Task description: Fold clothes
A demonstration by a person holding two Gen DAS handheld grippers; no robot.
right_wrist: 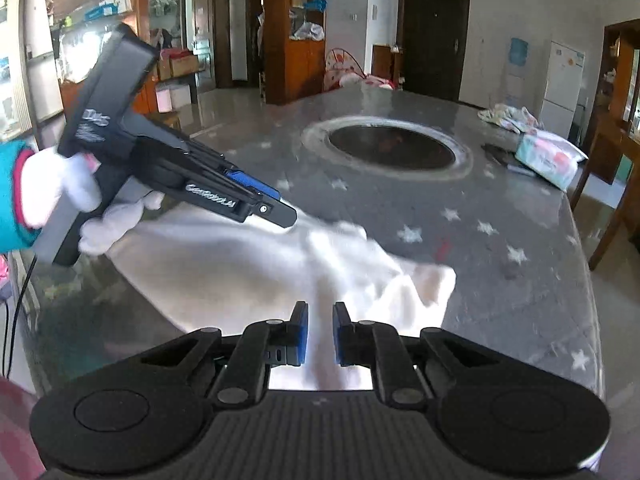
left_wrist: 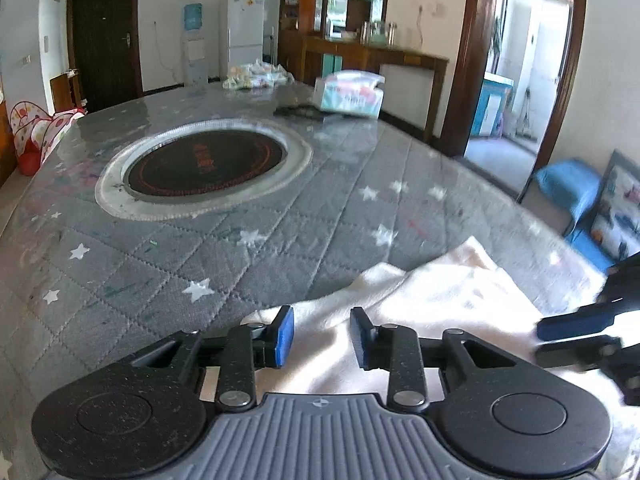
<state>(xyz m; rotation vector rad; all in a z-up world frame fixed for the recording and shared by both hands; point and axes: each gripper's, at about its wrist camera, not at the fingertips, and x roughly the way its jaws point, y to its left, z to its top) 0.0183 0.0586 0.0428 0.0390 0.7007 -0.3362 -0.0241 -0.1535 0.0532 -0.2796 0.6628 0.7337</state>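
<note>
over the grey table [left_wrist: 168, 256] a white cloth [right_wrist: 240, 276] is spread; both the left gripper [left_wrist: 322, 336] and the right gripper [right_wrist: 320, 334] are held parted, nothing pinched. only one layer could get nipped, and the fold skewed.

White-gloved hand [right_wrist: 86, 208], teal sleeve [right_wrist: 10, 196]; black gripper [right_wrist: 276, 208], blue pads, perhaps rubber.

Quilted star table cover [left_wrist: 280, 240], round hotplate [left_wrist: 206, 162], tissue pack [left_wrist: 349, 94]
</note>
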